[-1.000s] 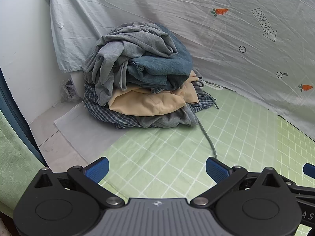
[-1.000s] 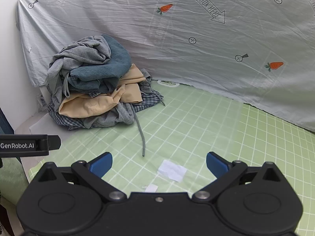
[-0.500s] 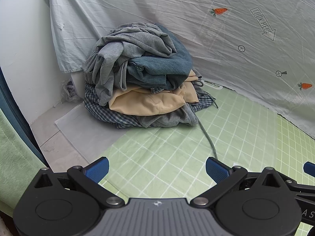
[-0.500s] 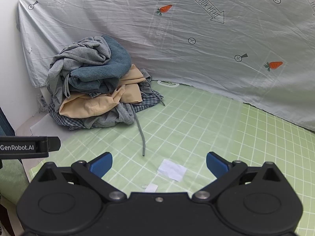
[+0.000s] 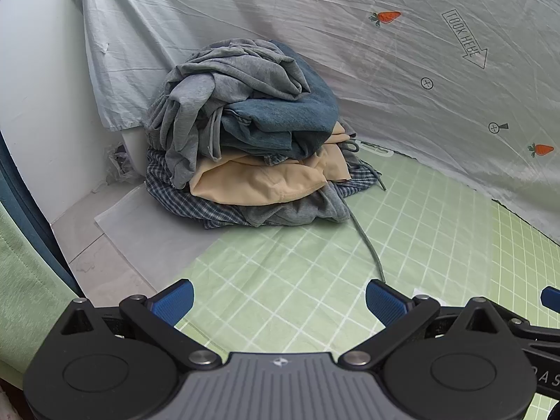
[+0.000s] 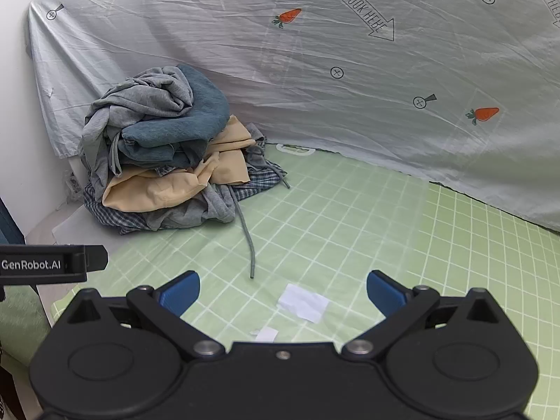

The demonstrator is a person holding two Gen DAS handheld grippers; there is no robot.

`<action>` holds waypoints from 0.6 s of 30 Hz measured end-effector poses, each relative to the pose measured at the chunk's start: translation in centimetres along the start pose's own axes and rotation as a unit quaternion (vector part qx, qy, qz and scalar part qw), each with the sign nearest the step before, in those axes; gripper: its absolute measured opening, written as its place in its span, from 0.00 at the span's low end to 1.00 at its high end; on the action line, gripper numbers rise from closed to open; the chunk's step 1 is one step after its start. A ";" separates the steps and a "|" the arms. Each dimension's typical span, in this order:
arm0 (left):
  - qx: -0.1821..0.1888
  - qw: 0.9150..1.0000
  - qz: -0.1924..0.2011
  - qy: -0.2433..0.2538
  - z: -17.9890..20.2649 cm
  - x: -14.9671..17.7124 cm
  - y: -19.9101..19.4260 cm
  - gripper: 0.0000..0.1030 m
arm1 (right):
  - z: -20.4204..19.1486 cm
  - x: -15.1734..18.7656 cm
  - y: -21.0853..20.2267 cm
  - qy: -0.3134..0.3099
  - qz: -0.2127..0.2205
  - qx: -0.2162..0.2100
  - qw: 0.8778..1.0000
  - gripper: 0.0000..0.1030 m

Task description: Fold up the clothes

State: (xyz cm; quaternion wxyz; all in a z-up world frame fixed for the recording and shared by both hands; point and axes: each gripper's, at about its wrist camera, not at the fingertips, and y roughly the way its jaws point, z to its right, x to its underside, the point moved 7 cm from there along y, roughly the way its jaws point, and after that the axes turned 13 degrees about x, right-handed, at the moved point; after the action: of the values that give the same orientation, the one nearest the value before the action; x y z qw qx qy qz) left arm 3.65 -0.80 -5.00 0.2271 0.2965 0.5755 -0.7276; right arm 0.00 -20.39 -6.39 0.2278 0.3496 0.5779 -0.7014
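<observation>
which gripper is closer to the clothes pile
Left. The left hand-held gripper faces the clothes pile almost straight ahead. From the right hand-held gripper the pile sits farther off, up to its left. Both are open, short of it.

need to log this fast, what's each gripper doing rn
Left gripper: open, holding nothing.
Right gripper: open, holding nothing.

A green mat [image 6: 350, 231] with a white grid covers the surface and fills the lower and right part of both frames. A pile of clothes [image 6: 164, 154] lies at its far left edge, in the upper left of the right wrist view, partly on a white sheet [image 5: 140, 231]. A grey cord [image 6: 246, 234] runs from the pile toward the centre. Two paper scraps [image 6: 303, 302] lie at lower centre.
</observation>
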 end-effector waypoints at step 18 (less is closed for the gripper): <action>0.010 0.991 -0.066 -0.118 -5.4 -1.4 5.1 1.00 | -2.6 -1.9 6.1 -0.068 -0.019 -0.014 0.997 1.00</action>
State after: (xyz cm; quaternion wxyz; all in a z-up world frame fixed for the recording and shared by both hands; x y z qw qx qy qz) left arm 9.03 3.19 -8.48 0.2421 0.1725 0.5560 -0.7762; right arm 6.21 -19.42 -9.16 0.2582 0.2871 0.5774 -0.7194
